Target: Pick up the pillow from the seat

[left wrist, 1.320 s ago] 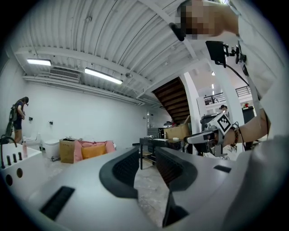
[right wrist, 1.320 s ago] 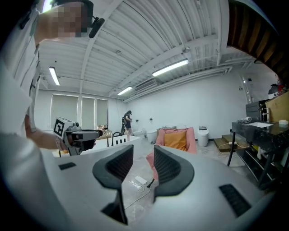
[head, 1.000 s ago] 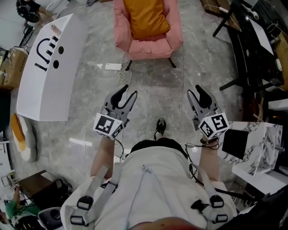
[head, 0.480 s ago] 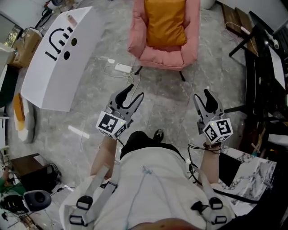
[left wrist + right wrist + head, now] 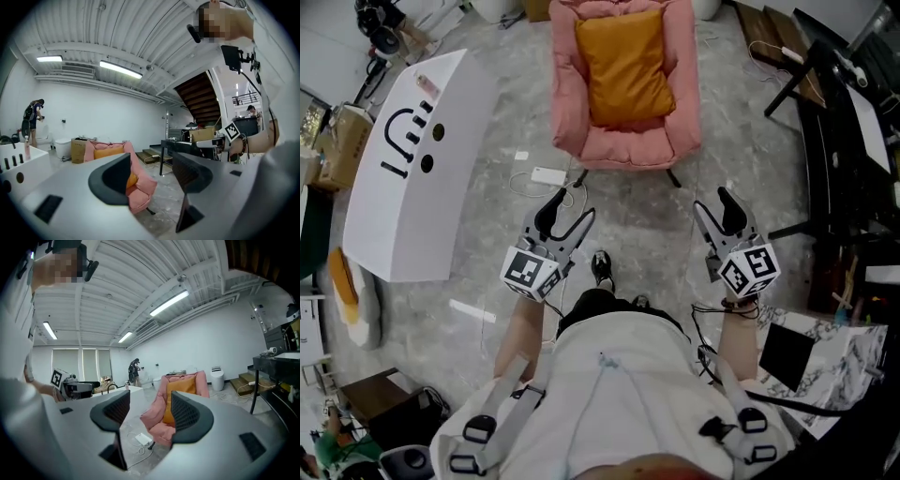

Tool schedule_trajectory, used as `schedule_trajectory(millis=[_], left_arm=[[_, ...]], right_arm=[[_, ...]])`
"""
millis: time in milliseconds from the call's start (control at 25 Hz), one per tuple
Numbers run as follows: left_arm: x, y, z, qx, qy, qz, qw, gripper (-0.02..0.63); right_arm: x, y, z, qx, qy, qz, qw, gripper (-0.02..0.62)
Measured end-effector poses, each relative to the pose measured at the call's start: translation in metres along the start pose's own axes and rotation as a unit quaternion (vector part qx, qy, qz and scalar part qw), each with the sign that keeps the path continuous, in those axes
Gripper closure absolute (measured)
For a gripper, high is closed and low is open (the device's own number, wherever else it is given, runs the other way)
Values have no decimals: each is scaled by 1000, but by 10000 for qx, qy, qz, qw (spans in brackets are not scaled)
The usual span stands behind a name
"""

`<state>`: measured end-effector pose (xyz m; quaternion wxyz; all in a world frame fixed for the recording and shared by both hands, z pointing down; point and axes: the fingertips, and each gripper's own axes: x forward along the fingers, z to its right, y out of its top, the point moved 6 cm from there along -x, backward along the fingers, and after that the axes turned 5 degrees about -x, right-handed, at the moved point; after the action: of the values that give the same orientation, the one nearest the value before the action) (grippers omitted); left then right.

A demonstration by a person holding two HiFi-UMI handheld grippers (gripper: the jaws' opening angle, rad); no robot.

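An orange pillow [image 5: 625,66] leans upright against the back of a pink armchair [image 5: 623,143] at the top of the head view. The same pillow [image 5: 180,387] and chair [image 5: 157,420] show ahead in the right gripper view, and the armchair [image 5: 138,187] shows in the left gripper view. Both grippers hover over the floor in front of the chair, well short of it. My left gripper [image 5: 566,206] has its jaws opening with nothing between them. My right gripper [image 5: 720,208] is likewise opening and empty.
A white slanted cabinet [image 5: 408,169] stands left of the chair. A white power adapter with cable [image 5: 549,176] lies on the floor by the chair's leg. Dark desks [image 5: 848,141] line the right side, and a marble-patterned box [image 5: 844,352] sits at lower right. A person stands far back [image 5: 33,117].
The armchair and pillow now sit nearer and more centred in the head view as I walked forward. Both grippers' jaws have spread wider.
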<state>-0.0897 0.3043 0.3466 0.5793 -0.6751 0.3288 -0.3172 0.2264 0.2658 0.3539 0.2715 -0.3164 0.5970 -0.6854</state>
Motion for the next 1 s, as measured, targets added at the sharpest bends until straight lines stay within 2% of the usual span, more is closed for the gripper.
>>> schedule_trajectory(millis=[440, 800, 1000], left_arm=[[64, 19, -109, -11, -588, -228, 9980, 266], [94, 17, -167, -260, -849, -424, 9951, 205], [125, 11, -188, -413, -915, -636, 9929, 165]], right_arm=[[103, 26, 19, -221, -451, -180, 9986, 297], [159, 28, 26, 238, -457, -217, 9984, 271], [191, 24, 48, 267, -321, -451, 9981, 210]])
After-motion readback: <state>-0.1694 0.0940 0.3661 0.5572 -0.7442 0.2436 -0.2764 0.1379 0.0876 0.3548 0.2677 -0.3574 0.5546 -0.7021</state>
